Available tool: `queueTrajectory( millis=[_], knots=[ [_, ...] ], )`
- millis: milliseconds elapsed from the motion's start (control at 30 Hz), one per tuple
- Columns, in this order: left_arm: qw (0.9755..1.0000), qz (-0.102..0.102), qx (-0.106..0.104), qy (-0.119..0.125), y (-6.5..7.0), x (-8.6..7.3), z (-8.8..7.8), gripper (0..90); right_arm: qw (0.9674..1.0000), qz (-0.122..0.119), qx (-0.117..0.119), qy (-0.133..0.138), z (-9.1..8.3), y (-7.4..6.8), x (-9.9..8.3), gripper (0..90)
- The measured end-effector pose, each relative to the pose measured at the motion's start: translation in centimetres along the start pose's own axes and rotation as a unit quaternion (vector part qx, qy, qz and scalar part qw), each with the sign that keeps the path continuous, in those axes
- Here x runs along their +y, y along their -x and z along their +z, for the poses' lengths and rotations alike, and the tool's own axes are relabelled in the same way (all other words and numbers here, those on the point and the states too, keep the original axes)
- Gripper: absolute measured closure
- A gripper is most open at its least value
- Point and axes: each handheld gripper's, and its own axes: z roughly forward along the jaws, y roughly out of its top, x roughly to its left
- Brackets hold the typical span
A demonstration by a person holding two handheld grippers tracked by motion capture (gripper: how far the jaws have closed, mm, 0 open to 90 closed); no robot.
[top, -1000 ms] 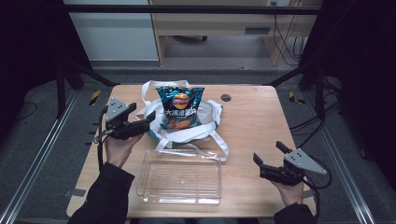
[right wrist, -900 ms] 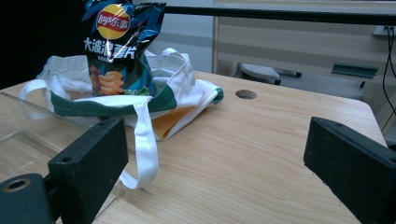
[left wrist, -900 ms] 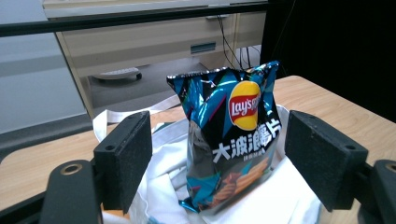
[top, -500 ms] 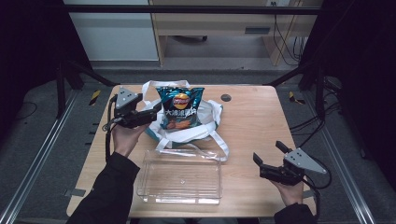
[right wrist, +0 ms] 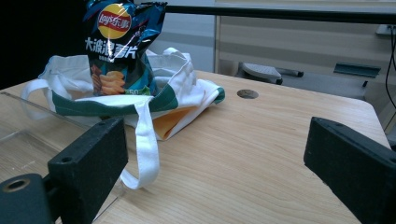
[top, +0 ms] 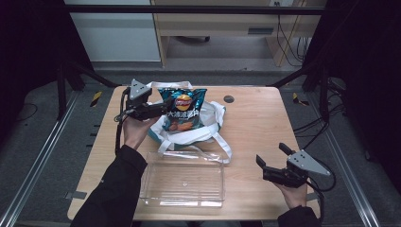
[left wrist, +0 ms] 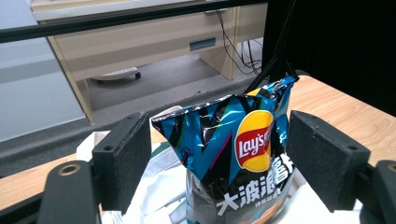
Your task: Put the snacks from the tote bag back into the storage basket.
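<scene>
At upper left of the high view, left gripper (top: pixel 166 105) jaws wide, straddling the chip bag's top | chip bag (left wrist: pixel 238 154) upright in white tote bag (top: pixel 196 130), frame centre | likely light, crinkly, slick, crushable contents; best pinched at the sealed top edge | right gripper (top: pixel 270 160) wide, idle at lower right above table (top: pixel 255 118).

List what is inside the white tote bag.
A blue chip bag stands upright in the white tote bag, its top between the open left claw. Its lower end and anything beneath it are hidden by fabric.
</scene>
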Motion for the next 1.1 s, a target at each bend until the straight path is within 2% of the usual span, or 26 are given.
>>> queueTrajectory(
  millis=[200, 600, 933, 1033, 1100],
  knots=[
    [0.9999, -0.009, 0.007, -0.008, -0.4, -0.5, 1.2, 21.1, 1.0000, -0.001, 0.001, -0.003, 0.1, 0.0, -0.1, 6.7],
    [0.9997, -0.015, 0.011, -0.019, -0.6, -1.5, 3.5, 18.8, 1.0000, 0.000, 0.002, -0.008, 0.2, 0.1, -0.1, 6.7],
    [0.9990, -0.021, 0.022, -0.033, -1.1, -2.4, 5.0, 17.8, 0.9999, 0.001, 0.003, -0.013, 0.4, 0.1, -0.2, 6.3],
    [0.9987, -0.038, 0.009, -0.033, -1.4, -2.8, 5.4, 18.7, 0.9999, 0.001, 0.004, -0.015, 0.4, 0.2, -0.2, 6.3],
    [0.9986, -0.040, 0.004, -0.034, -1.4, -3.0, 5.6, 20.0, 0.9999, 0.001, 0.004, -0.016, 0.4, 0.2, -0.3, 6.2]
  ],
)
